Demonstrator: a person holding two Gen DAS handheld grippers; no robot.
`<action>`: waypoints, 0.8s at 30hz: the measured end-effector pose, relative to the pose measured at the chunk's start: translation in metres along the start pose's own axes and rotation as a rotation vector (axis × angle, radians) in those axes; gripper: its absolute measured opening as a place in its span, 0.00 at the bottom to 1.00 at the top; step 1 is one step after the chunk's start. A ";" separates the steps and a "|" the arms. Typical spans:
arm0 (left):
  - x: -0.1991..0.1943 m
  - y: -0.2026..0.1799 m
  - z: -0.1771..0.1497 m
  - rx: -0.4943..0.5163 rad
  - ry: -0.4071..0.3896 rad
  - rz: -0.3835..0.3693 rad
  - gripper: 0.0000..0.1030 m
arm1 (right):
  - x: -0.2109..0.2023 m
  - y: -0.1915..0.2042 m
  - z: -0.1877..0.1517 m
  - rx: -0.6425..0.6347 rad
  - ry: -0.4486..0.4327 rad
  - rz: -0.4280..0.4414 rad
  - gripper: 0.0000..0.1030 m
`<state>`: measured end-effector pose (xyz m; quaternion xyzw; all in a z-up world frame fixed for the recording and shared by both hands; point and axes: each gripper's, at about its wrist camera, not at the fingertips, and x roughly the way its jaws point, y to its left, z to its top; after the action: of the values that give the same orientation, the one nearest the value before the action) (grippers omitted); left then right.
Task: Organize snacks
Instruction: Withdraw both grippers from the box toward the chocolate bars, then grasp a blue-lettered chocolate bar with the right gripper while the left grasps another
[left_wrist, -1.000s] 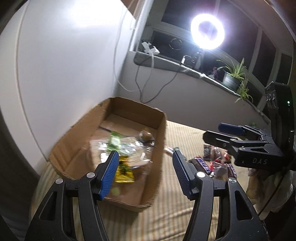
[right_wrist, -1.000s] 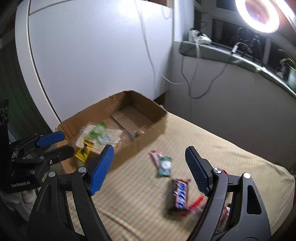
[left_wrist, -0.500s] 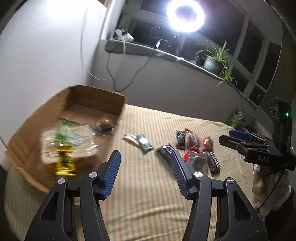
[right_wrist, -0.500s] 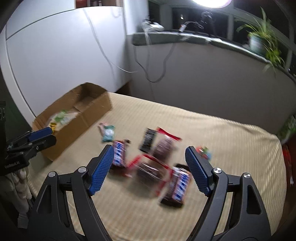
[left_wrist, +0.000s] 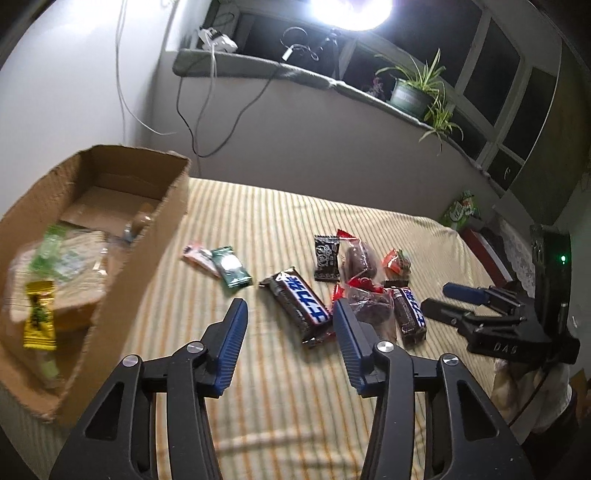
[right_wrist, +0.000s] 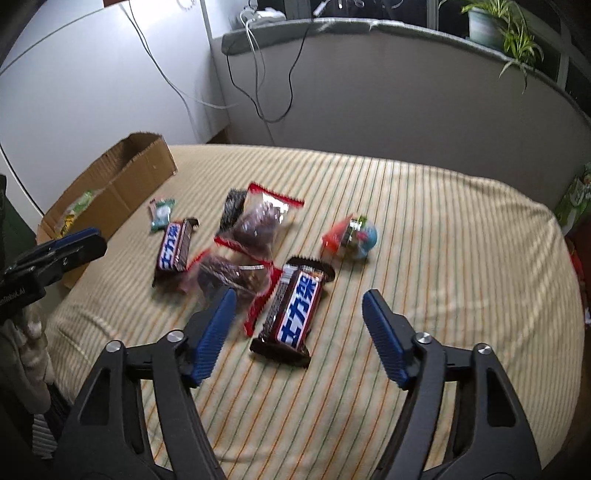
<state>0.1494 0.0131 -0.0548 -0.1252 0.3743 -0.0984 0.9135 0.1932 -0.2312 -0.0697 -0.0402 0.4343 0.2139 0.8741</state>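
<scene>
Several snacks lie on the striped cloth (left_wrist: 280, 398). My left gripper (left_wrist: 290, 314) hovers low over a brown bar with blue lettering (left_wrist: 299, 306); its jaws are closing and no pad touches the bar. My right gripper (right_wrist: 299, 299) hangs over a second such bar (right_wrist: 295, 314), which also shows in the left wrist view (left_wrist: 408, 314). Its jaws are closing too, wide of the bar. Around them lie clear red-edged packets (right_wrist: 262, 218), a black packet (left_wrist: 327, 254), a green packet (left_wrist: 231, 266) and a red-blue sweet (right_wrist: 351, 236). The cardboard box (left_wrist: 147, 258) at the left holds a yellow packet (left_wrist: 38, 317).
A grey sill (left_wrist: 295, 72) with a potted plant (left_wrist: 406, 96), cables and a bright ring light runs behind the cloth. A white wall (right_wrist: 92, 92) stands behind the box (right_wrist: 122, 184). A green carton (left_wrist: 460, 212) sits past the cloth's far right corner.
Both views have swung from the cardboard box to the snack pile on the right and dropped closer to it. Both pairs of jaws stand narrower than before.
</scene>
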 end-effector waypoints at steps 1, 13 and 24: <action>0.004 -0.002 0.000 0.003 0.007 0.000 0.44 | 0.004 0.000 -0.002 0.002 0.007 -0.001 0.68; 0.054 -0.016 0.009 0.024 0.084 0.039 0.38 | 0.028 -0.003 -0.007 0.015 0.054 0.004 0.58; 0.076 -0.020 0.005 0.087 0.131 0.092 0.31 | 0.042 0.003 -0.001 -0.012 0.068 -0.026 0.52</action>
<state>0.2045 -0.0259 -0.0952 -0.0611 0.4338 -0.0803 0.8953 0.2142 -0.2144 -0.1026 -0.0583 0.4619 0.2034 0.8613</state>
